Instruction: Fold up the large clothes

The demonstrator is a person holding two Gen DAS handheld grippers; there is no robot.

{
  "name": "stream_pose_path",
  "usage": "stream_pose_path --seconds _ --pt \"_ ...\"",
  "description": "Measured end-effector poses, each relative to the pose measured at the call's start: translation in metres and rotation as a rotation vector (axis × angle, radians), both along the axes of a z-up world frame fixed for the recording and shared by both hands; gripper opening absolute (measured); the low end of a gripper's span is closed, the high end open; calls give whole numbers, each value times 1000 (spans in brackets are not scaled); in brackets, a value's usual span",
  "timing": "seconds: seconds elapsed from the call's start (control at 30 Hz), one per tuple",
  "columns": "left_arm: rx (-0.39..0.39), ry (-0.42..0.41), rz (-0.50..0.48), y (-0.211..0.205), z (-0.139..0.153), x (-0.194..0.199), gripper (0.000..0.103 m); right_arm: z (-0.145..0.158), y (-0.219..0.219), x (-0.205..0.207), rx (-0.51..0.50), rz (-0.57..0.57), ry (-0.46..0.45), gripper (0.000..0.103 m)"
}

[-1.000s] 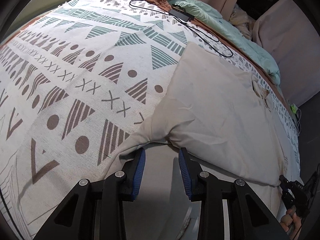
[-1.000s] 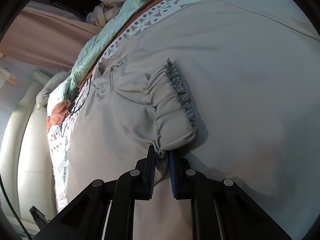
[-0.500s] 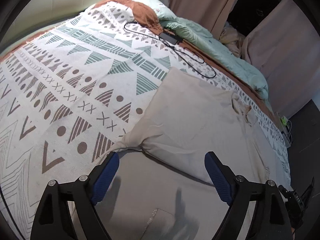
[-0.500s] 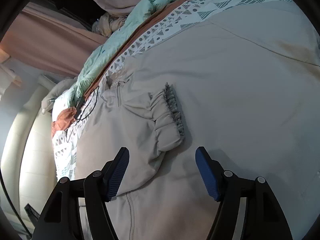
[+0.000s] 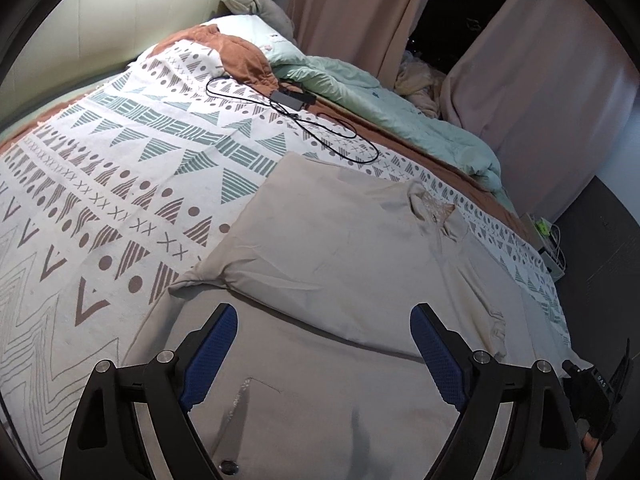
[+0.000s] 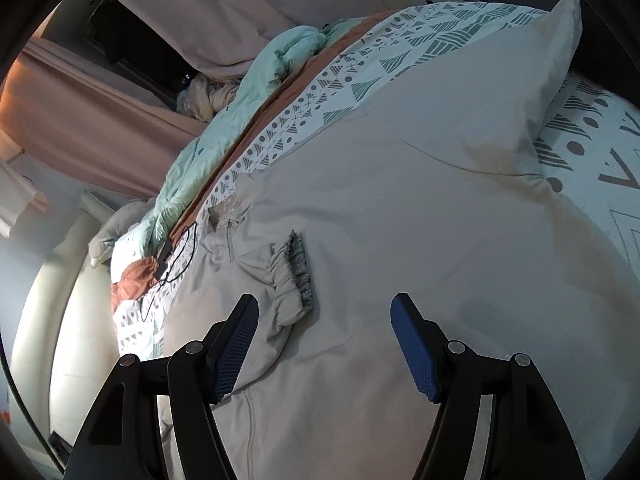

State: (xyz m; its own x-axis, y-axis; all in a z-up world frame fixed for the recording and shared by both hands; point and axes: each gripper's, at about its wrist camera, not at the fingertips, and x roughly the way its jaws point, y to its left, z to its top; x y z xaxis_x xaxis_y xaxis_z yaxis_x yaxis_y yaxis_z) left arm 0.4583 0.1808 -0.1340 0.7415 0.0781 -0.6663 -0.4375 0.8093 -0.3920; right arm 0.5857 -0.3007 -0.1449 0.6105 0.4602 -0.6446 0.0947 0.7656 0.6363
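A large beige jacket [image 5: 344, 256] lies spread on the patterned bedspread [image 5: 120, 184], one side folded over the body. My left gripper [image 5: 324, 344] hovers above it, open, nothing between the blue pads. In the right wrist view the same jacket [image 6: 420, 216] fills the frame; a sleeve with a gathered elastic cuff [image 6: 296, 276] lies folded across the chest beside the zipper [image 6: 230, 240]. Over the jacket, just below that cuff, my right gripper [image 6: 324, 344] is also open and empty.
A black charger and cable [image 5: 296, 100] lie on the bedspread past the jacket. A mint duvet [image 5: 400, 108] and rust blanket [image 5: 240, 56] are bunched along the far side. Pink curtains [image 5: 560, 80] hang behind. A power strip [image 5: 548, 248] sits on the floor.
Both grippers let go of the jacket fabric, opened wide and lifted back from it. The folded side and the sleeve stay where they were laid.
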Motion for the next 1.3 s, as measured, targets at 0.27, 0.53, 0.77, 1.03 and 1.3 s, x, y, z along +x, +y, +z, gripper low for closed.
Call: stream_pose_path --seconds 0.27,0.53,0.77,1.03,1.3 --pt "54 0 -79 -37 -1 16 89 15 -58 1 -101 -96 -66 69" --pt "102 31 -145 -70 -18 36 89 11 -127 4 -163 -196 -126 65" --pt "167 66 -168 -75 -27 46 89 -13 -181 27 -112 -268 -114 52" --pt "187 105 -151 -55 -40 52 89 -32 -206 56 -109 -313 -126 42" --pt "199 112 -141 -40 -41 50 89 -35 -224 77 -103 -356 -177 11"
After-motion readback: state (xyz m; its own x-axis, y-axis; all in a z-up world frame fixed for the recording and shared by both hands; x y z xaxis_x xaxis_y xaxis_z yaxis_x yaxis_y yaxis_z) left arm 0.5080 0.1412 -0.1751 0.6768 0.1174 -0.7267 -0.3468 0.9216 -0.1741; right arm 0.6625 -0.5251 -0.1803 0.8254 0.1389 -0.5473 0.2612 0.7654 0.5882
